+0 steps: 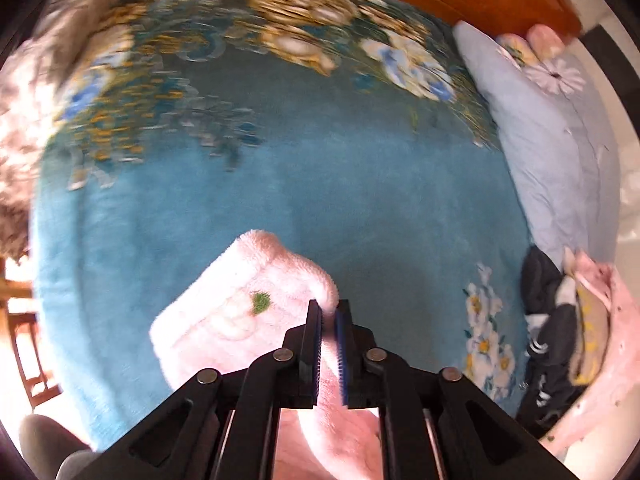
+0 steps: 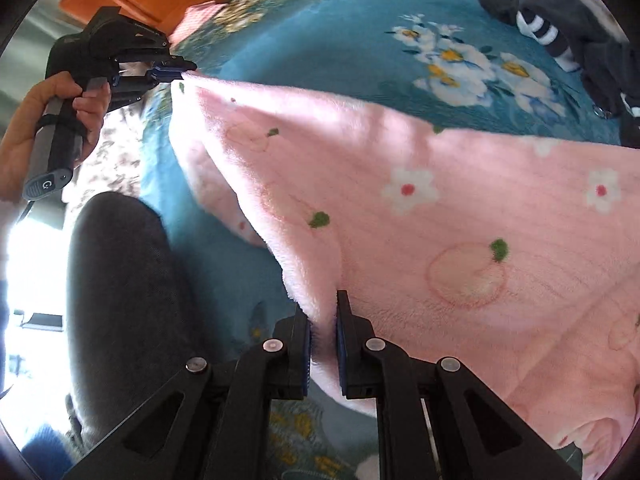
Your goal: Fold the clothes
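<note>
left claw: my left gripper [image 1: 329, 312] is pinching a bunched corner of the pink fleece garment [image 2: 440, 220], pads pressed on a thick fold of pile.
right claw: my right gripper [image 2: 323, 312] is clamped on another edge of the same fleece, the cloth running up between the two pads.
where the garment is: held up between my two claws, stretched in a sagging span above the blue floral bedspread [image 1: 280, 184]; its far end trails off toward the right of the right wrist view.
slip risk: the pile is plush and thick, so i judge either pinch could creep off if i pull the span tighter.
uneven fold: a loose flap [image 2: 224, 200] hangs under the left end, and it could tuck in crooked when i lay the cloth down.
snag risk: the dark striped clothes [image 2: 568, 32] lie near the far side, and a dragged hem could sweep into them.
body in the way: my knee [image 2: 120, 300] sits just beside the hanging edge, so the cloth could drape on it instead of the bed.
view: the left wrist picture is blurred, so i cannot judge the far edge well.
</note>
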A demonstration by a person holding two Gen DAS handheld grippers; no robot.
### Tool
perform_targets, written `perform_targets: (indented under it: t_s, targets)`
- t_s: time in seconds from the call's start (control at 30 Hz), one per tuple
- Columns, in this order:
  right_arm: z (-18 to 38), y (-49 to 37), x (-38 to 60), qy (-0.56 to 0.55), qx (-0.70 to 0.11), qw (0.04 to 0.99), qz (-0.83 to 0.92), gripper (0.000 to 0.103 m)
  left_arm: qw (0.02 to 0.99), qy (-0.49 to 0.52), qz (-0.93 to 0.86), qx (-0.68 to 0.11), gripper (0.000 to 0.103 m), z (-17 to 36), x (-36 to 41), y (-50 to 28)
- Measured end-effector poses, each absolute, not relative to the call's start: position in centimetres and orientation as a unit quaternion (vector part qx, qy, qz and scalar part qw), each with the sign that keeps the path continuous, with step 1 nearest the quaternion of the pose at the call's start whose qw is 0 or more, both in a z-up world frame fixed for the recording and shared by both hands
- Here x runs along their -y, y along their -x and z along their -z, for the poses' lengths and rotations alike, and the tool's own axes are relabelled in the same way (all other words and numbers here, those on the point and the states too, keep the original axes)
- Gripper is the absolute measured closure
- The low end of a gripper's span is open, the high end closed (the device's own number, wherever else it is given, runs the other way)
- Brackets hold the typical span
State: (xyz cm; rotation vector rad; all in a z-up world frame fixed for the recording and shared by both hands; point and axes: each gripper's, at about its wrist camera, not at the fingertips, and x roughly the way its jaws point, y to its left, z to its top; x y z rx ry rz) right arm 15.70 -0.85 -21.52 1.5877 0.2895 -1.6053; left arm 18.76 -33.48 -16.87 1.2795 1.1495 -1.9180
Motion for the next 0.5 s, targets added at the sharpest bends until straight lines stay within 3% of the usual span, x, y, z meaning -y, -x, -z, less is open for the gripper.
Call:
perform_targets:
  t_s: [0.03,0.1,0.13,0.23,0.27,0.37,0.5]
  targets:
    - [21.7,-15.7,1.1,-0.634,-0.116,0.416,0.641,0.090,0.267,-0.483,0.719,-0.424,0.091,17.3,33.4,-18.0]
    - [22.6,-15.4,1.9,-0.637,-0.122,0.413,0.639,0.089,0.244,-0.486,0.725,-0.423,0.073,17.8,33.4,-17.3]
    - [22.5,-15.2,2.4,-0.639,-0.132,0.412,0.635,0.085,0.231,-0.476,0.728,-0.436,0.056,17.4,33.6,-17.9]
    - [22.2,-16.2,2.9,-0.643,-0.157,0.407,0.629,0.063,0.218,-0.429,0.734,-0.479,0.042,16.2,35.0,-21.1]
    - [21.5,-16.3,3.1,-0.637,-0.155,0.417,0.629,0.062,0.231,-0.410,0.732,-0.493,0.035,16.0,35.8,-22.7]
    - [19.0,-15.7,3.8,-0.604,-0.146,0.444,0.645,0.043,0.315,-0.395,0.689,-0.520,0.032,17.5,38.2,-27.4]
    - [18.4,-12.9,6.7,-0.592,-0.125,0.438,0.665,0.042,0.343,-0.427,0.615,-0.568,0.034,21.8,39.2,-30.3]
